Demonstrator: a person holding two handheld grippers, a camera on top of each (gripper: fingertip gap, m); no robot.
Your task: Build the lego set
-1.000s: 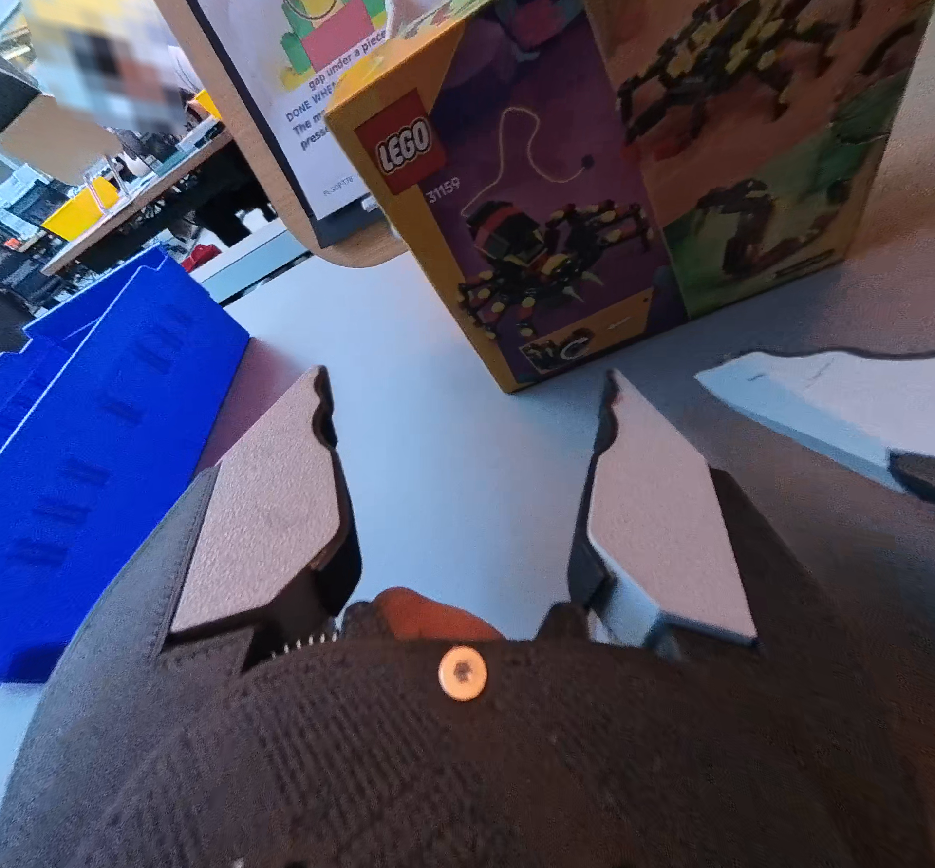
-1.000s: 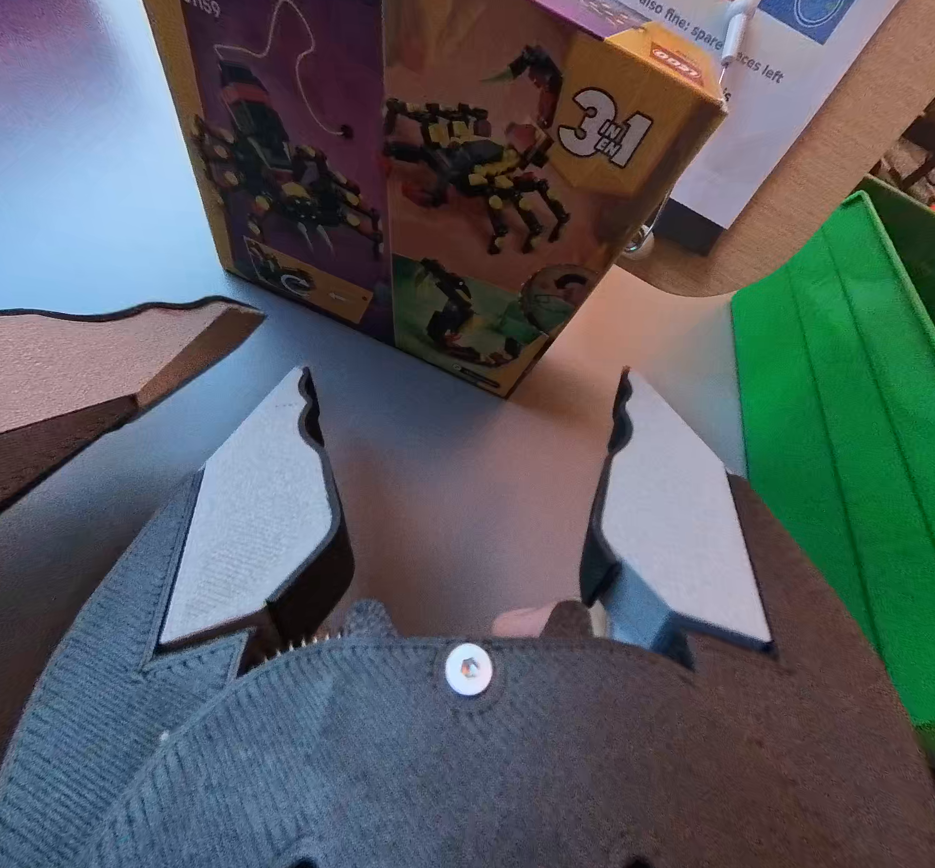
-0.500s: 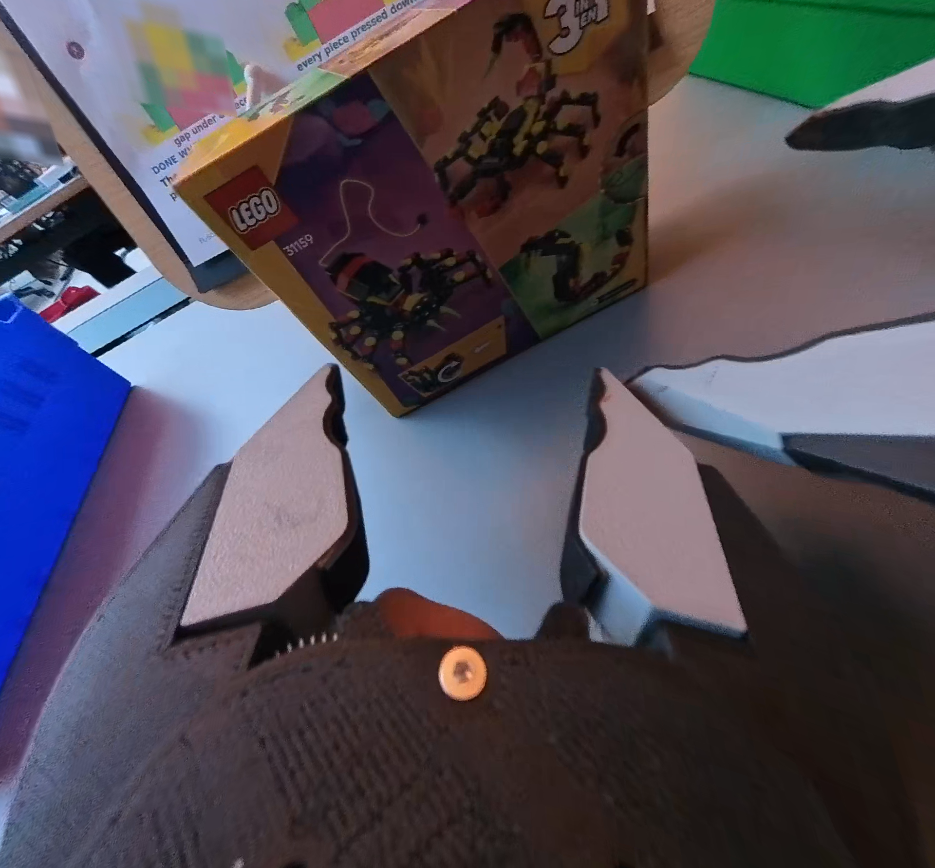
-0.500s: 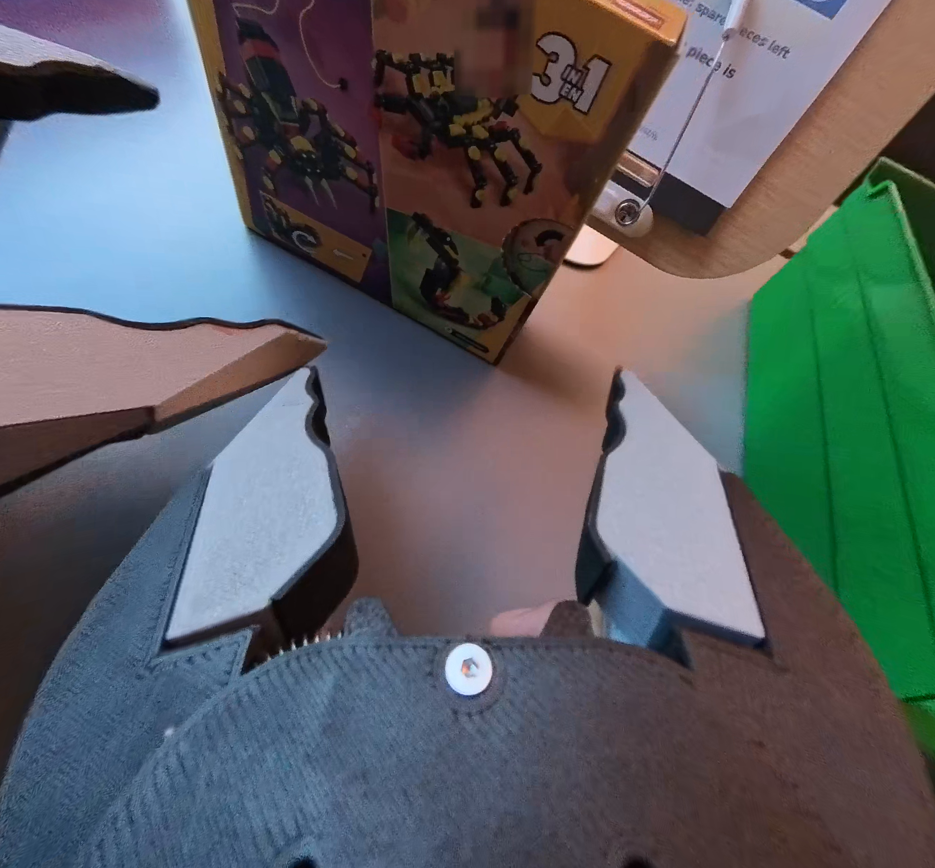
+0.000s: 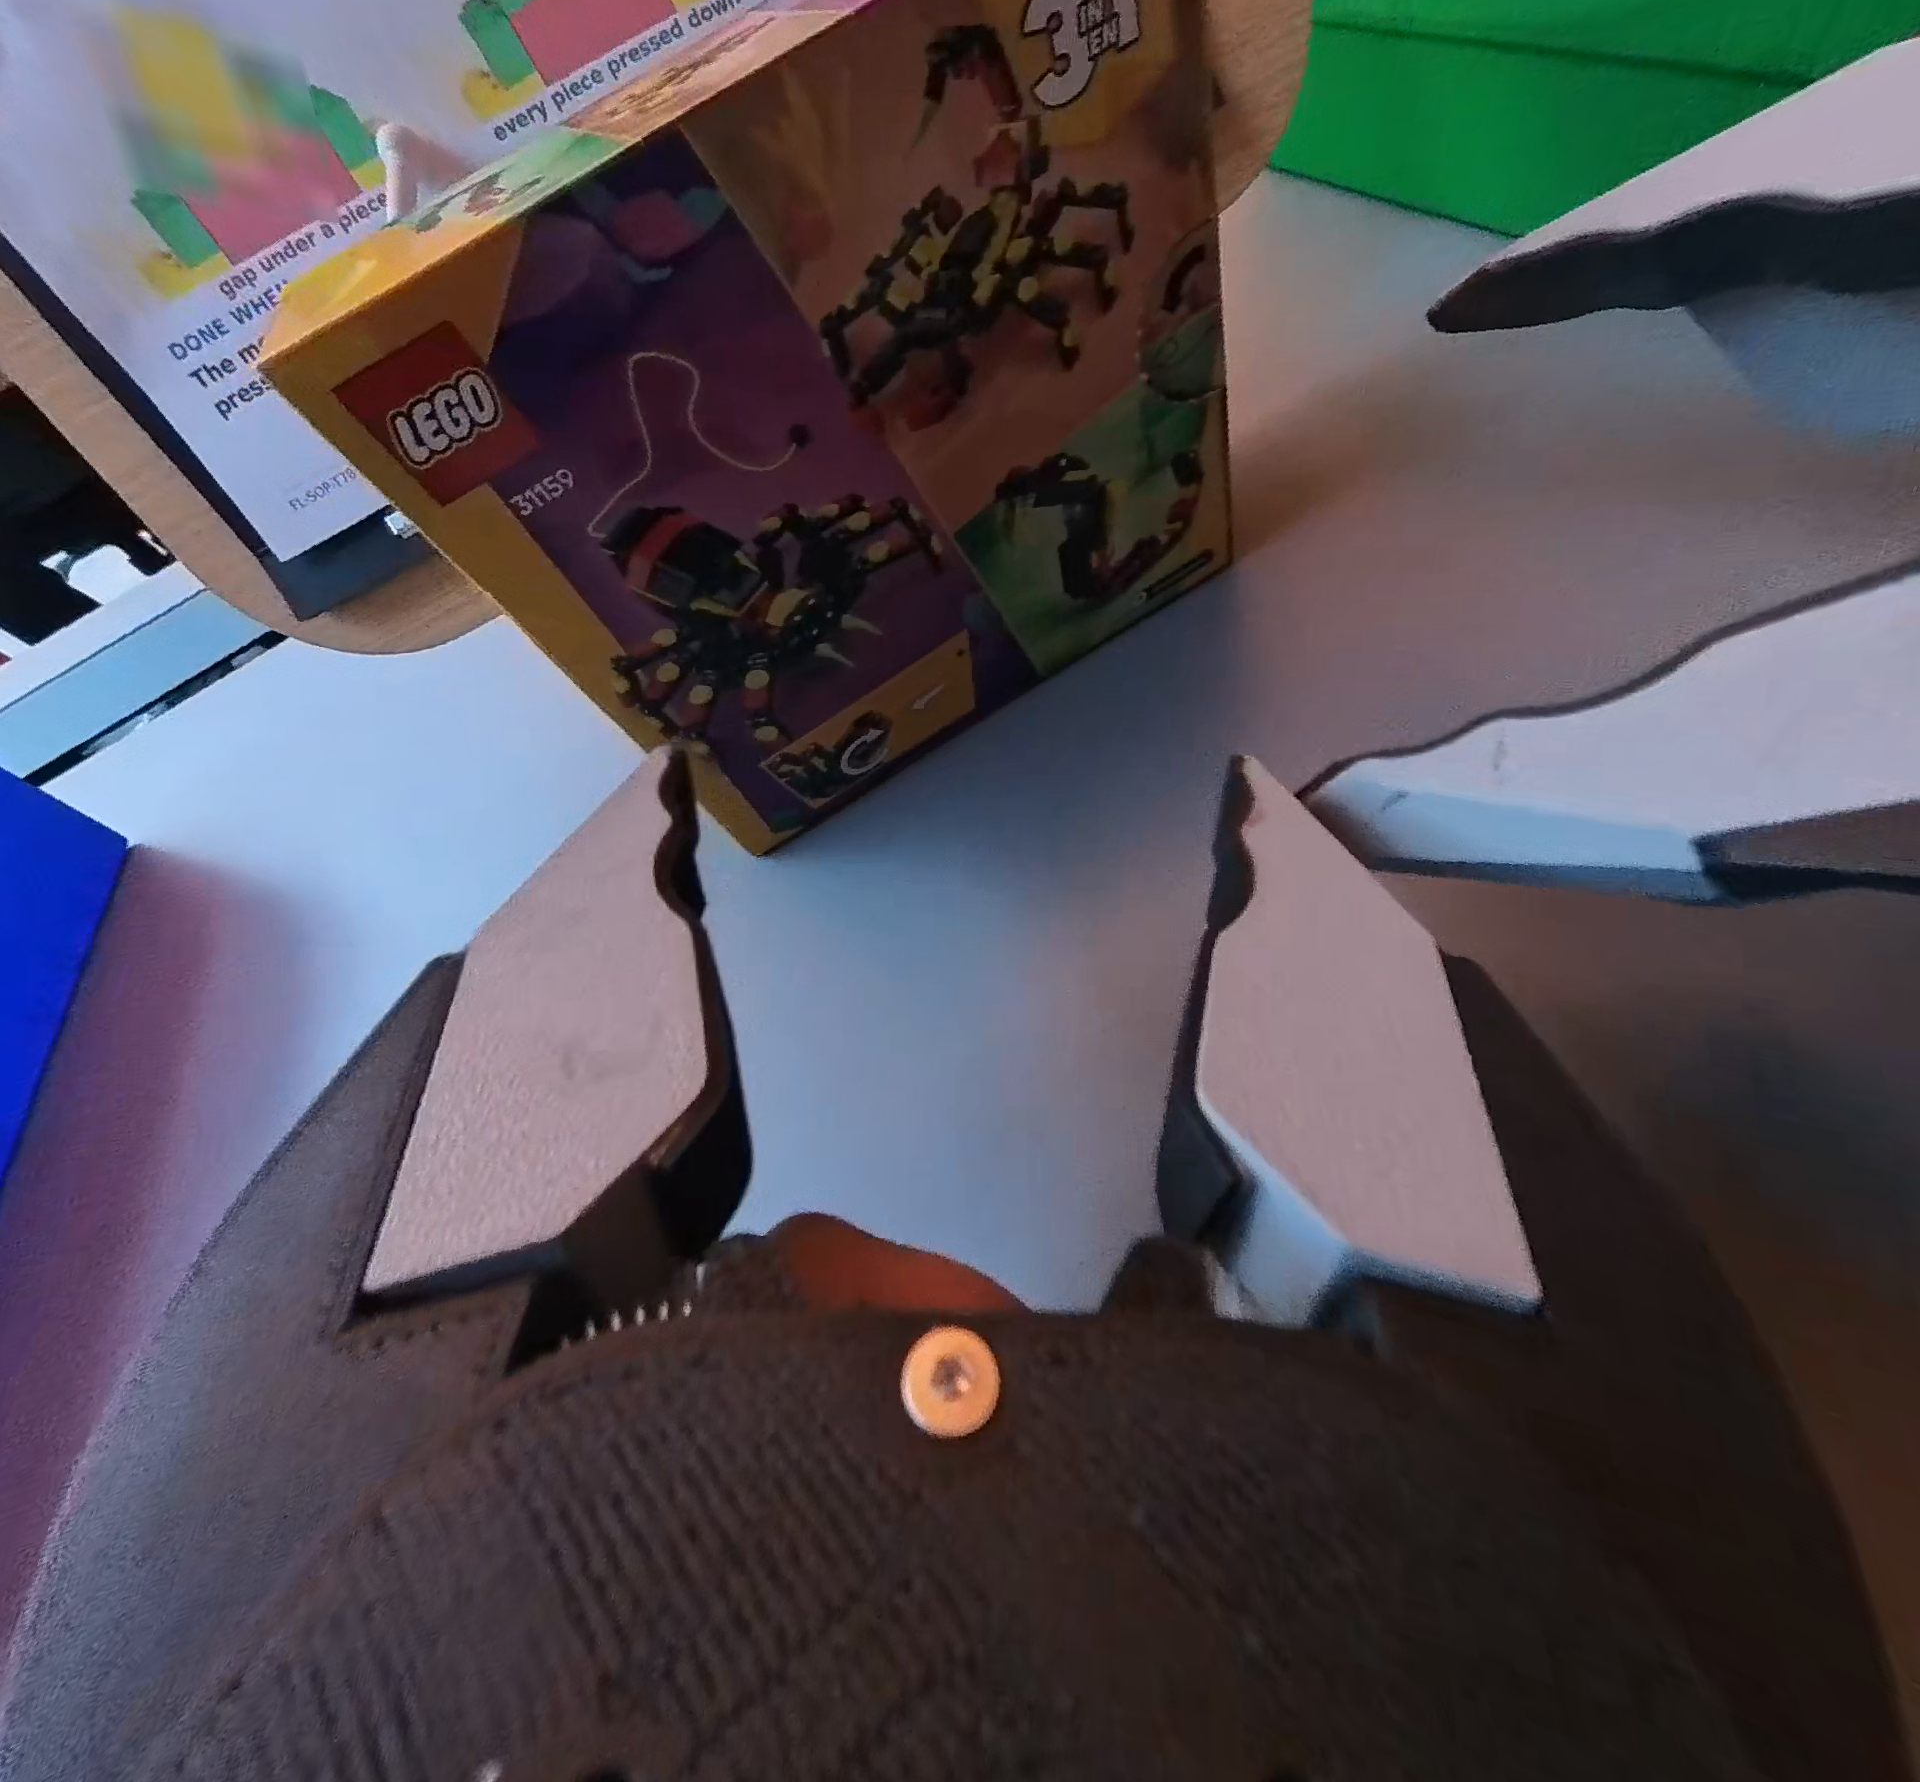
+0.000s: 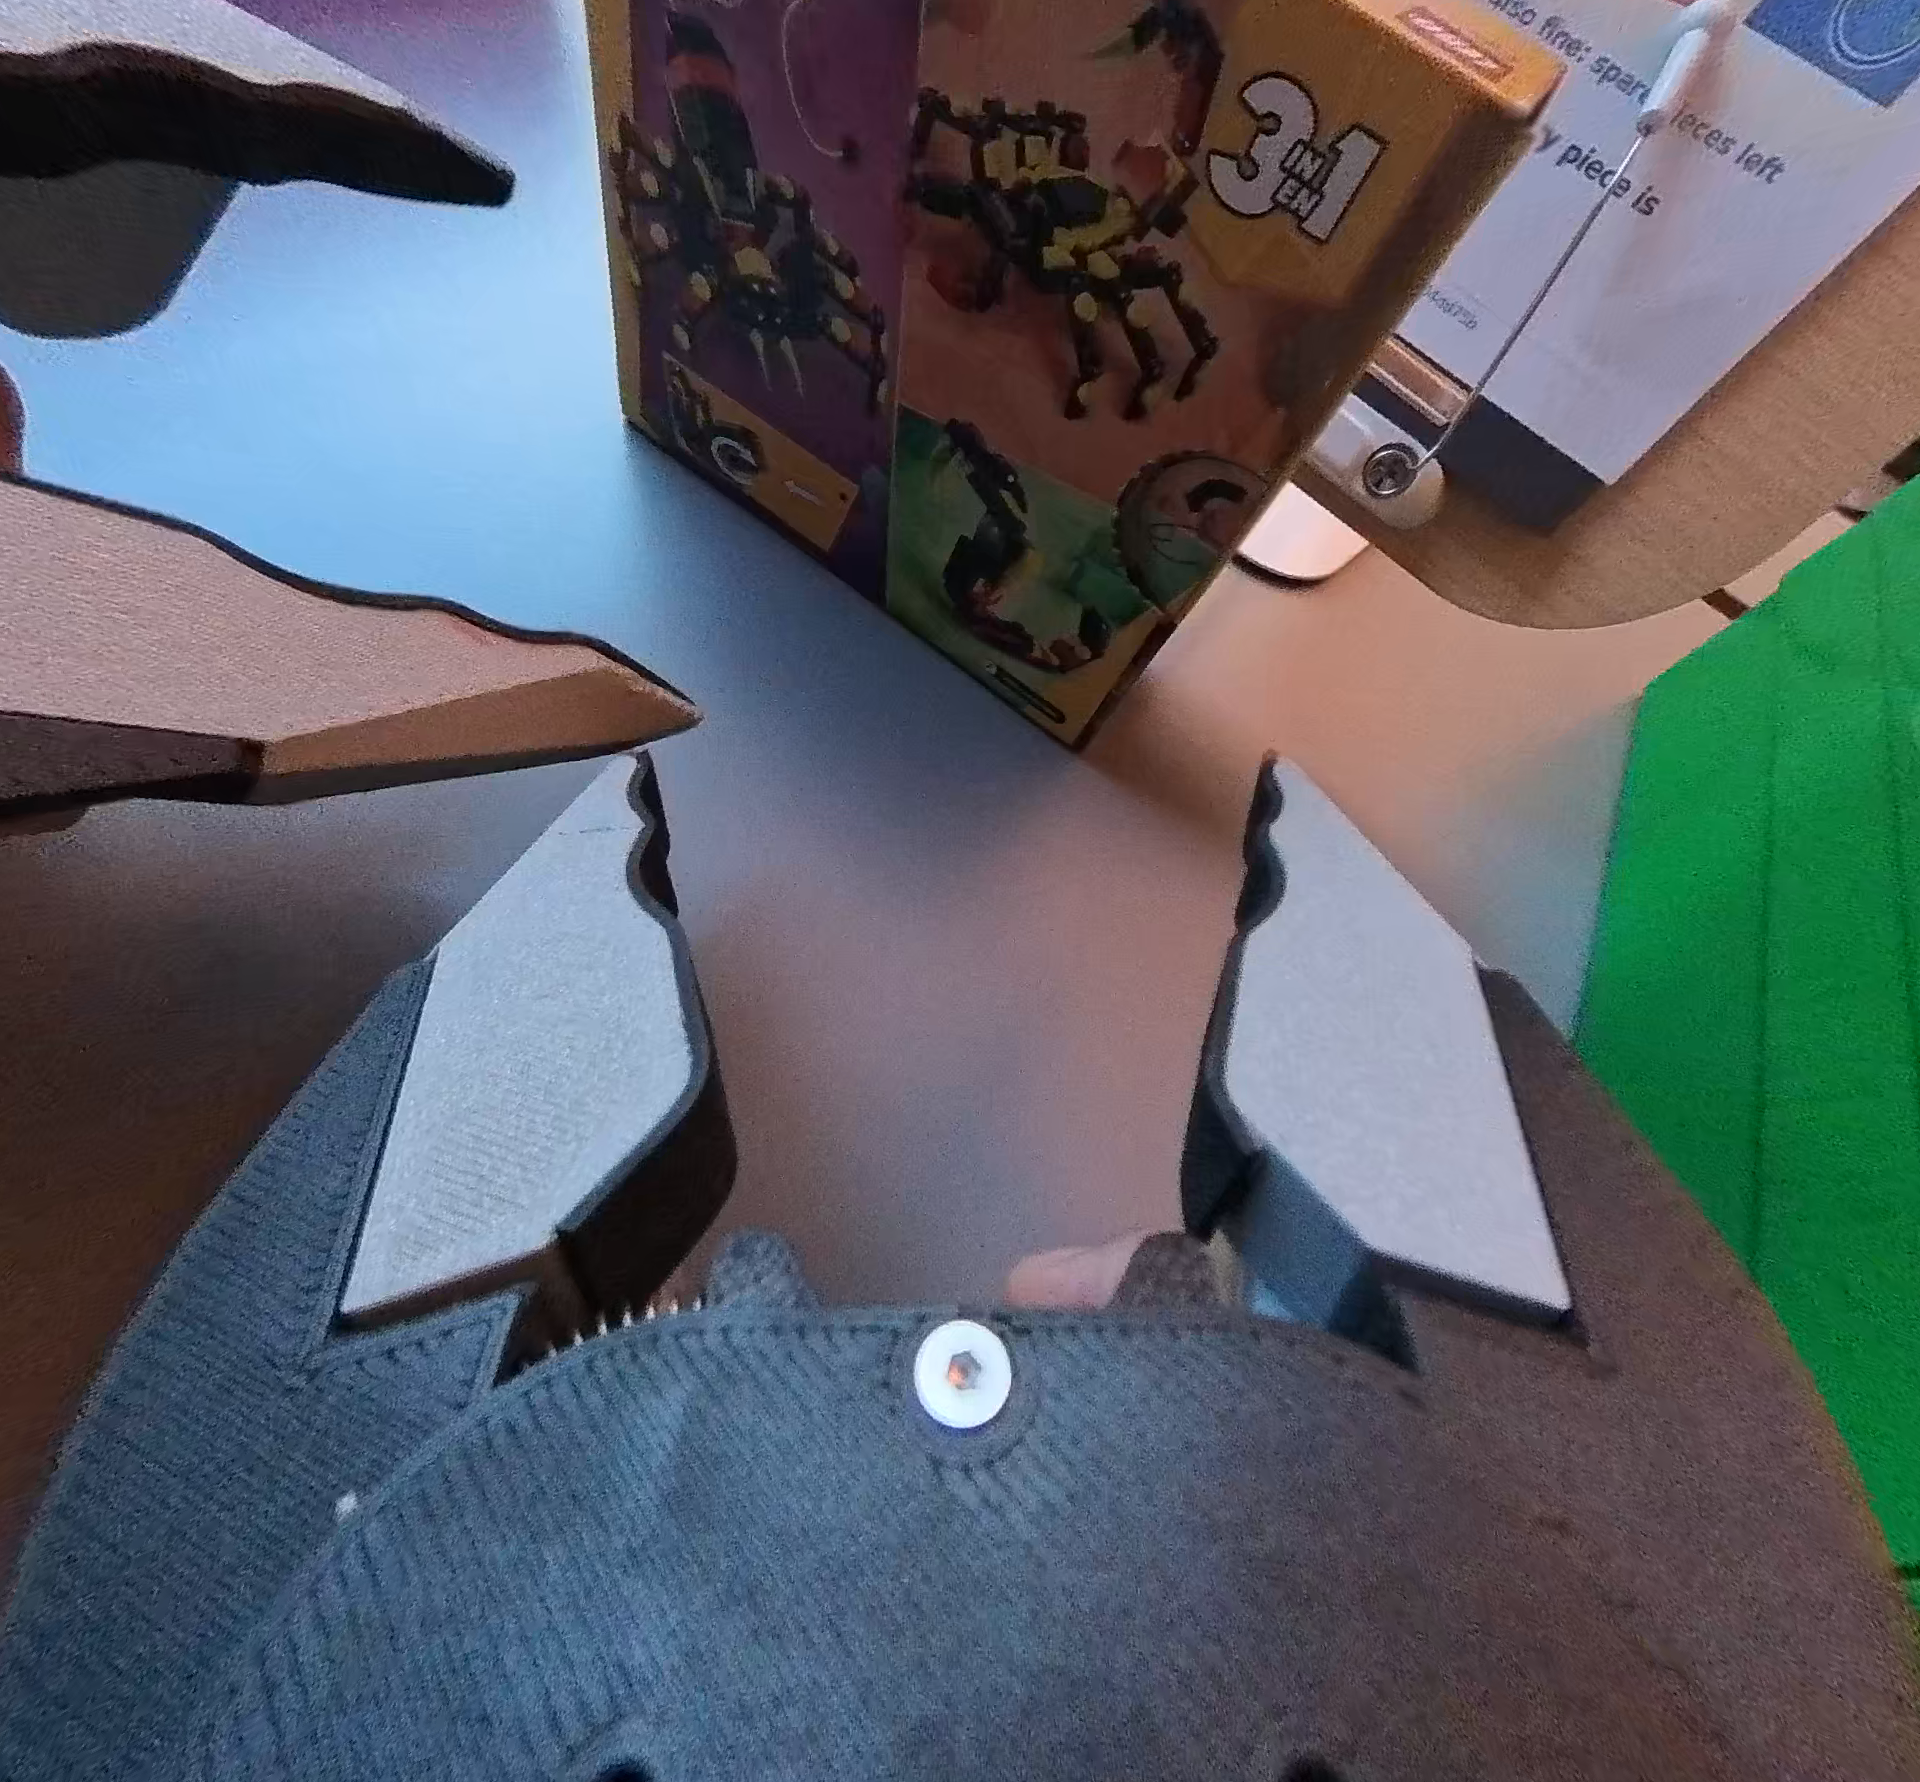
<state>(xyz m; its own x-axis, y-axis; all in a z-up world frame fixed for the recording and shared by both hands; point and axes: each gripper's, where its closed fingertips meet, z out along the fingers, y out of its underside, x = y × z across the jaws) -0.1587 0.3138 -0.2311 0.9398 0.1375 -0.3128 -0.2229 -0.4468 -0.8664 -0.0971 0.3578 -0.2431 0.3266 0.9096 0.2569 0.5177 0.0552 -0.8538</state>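
A closed lego box (image 5: pixel 831 444), yellow and purple with pictures of a spider, a scorpion and a snake, stands upright on the grey table; it also shows in the right wrist view (image 6: pixel 997 278). My left gripper (image 5: pixel 956 787) is open and empty, its left fingertip close to the box's near bottom corner. My right gripper (image 6: pixel 951 787) is open and empty, a short way in front of the box. Each view shows the other gripper's fingers (image 5: pixel 1662 776) (image 6: pixel 312 693) at its side.
A wooden stand with a printed instruction sheet (image 5: pixel 343 70) (image 6: pixel 1714 122) stands behind the box. A blue bin (image 5: pixel 42 953) is at the left, a green bin (image 6: pixel 1787 901) at the right. A small white clip on a wire (image 6: pixel 1403 475) hangs by the stand.
The left gripper has swung right to face the box and come closer to it. The right gripper has moved nearer the box. The left gripper's fingers now reach further into the right view.
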